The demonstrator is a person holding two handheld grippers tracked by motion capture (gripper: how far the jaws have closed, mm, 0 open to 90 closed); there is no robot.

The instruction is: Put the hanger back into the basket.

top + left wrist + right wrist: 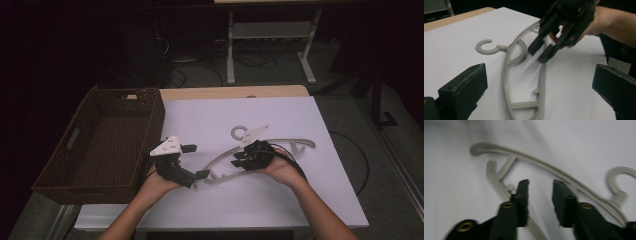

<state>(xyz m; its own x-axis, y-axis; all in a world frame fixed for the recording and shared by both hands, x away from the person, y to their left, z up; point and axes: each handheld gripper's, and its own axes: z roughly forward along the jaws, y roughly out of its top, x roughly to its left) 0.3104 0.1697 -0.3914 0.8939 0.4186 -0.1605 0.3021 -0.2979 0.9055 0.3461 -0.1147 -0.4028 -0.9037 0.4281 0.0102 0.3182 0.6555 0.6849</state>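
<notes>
A grey plastic hanger [300, 143] lies flat on the white table top, its hook [239, 131] pointing away from me. My right gripper [243, 159] hovers over the middle of the hanger, jaws a little apart and nothing between them. In the right gripper view, the right gripper [541, 185] stands open just above the hanger [536, 161], whose lower bar runs under one jaw. My left gripper [196, 161] is open wide to the left of the hanger's near end. In the left gripper view, the hanger [506, 75] lies ahead between its spread jaws.
An empty brown wicker basket [107, 145] stands at the table's left side, close to my left hand. The table's wooden far edge [225, 92] shows beyond the white sheet. A white table frame [270, 30] stands on the dark floor behind.
</notes>
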